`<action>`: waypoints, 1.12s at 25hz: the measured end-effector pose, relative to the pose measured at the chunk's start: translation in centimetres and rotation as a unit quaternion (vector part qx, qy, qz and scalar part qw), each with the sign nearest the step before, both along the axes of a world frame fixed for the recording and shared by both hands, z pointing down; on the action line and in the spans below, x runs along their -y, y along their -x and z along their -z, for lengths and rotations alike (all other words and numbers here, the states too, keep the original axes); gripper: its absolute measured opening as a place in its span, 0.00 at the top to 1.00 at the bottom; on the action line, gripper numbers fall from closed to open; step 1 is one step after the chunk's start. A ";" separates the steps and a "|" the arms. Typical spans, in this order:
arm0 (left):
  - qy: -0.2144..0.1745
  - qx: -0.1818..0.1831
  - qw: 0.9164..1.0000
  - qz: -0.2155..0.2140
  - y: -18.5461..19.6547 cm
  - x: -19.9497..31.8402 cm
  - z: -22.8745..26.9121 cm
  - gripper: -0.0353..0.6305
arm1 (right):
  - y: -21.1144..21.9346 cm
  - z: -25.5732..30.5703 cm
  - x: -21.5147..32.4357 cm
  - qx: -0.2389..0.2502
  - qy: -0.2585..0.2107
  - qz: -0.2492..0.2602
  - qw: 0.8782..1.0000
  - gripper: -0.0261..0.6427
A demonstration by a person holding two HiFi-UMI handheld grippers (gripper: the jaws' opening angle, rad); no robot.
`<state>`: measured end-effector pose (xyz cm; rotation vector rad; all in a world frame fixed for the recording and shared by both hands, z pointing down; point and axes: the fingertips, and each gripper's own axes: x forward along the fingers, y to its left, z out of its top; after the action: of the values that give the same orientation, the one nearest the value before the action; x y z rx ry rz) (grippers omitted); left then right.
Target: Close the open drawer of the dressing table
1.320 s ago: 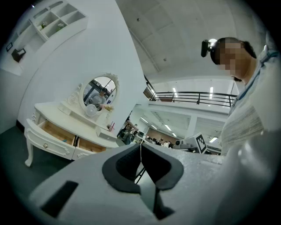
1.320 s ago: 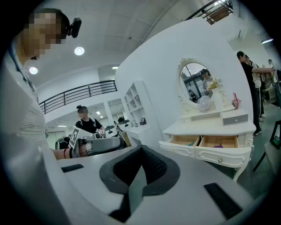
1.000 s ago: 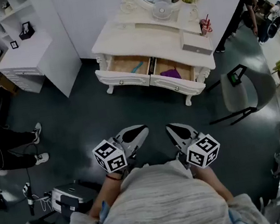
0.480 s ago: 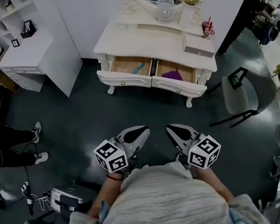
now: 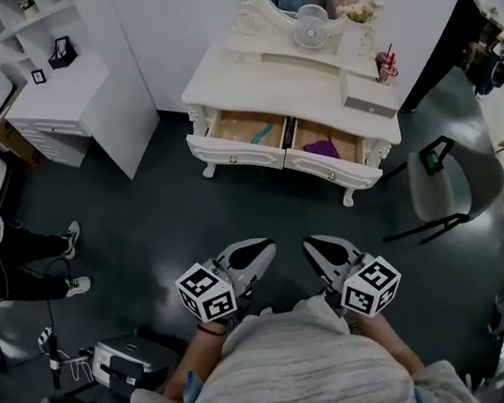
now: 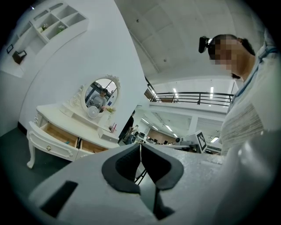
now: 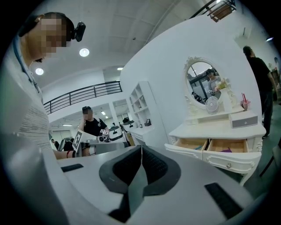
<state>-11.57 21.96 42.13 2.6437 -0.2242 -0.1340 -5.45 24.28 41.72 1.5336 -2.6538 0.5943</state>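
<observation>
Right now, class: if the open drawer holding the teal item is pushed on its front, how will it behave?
The drawer probably slides in as one piece: it looks like a rigid wooden box with a white front. It is likely light, since only the teal item shows inside. The dressing table, on slim legs, might shift.

pretty bright even indoor light from ceiling lights (image 7: 84, 52), soft sheen on the dark floor (image 5: 179, 221), heavy fisheye warp, black corners in both gripper views
</observation>
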 end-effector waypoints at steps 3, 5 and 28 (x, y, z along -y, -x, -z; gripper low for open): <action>0.005 0.000 1.000 0.001 0.1 0.0 -0.2 0.92 | 0.2 0.1 -0.2 0.001 0.002 -0.001 1.000 0.94; 0.005 0.000 1.000 0.001 -0.2 0.2 -0.2 0.92 | 0.0 0.3 0.2 0.001 0.000 0.000 1.000 0.95; -0.002 0.012 0.999 0.030 -7.7 12.8 0.7 0.92 | -7.5 1.6 14.0 0.004 -0.018 0.025 1.000 0.94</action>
<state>-3.89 9.15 41.45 2.6439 -0.3121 -0.1238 2.00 10.27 40.13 1.4712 -2.7151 0.5556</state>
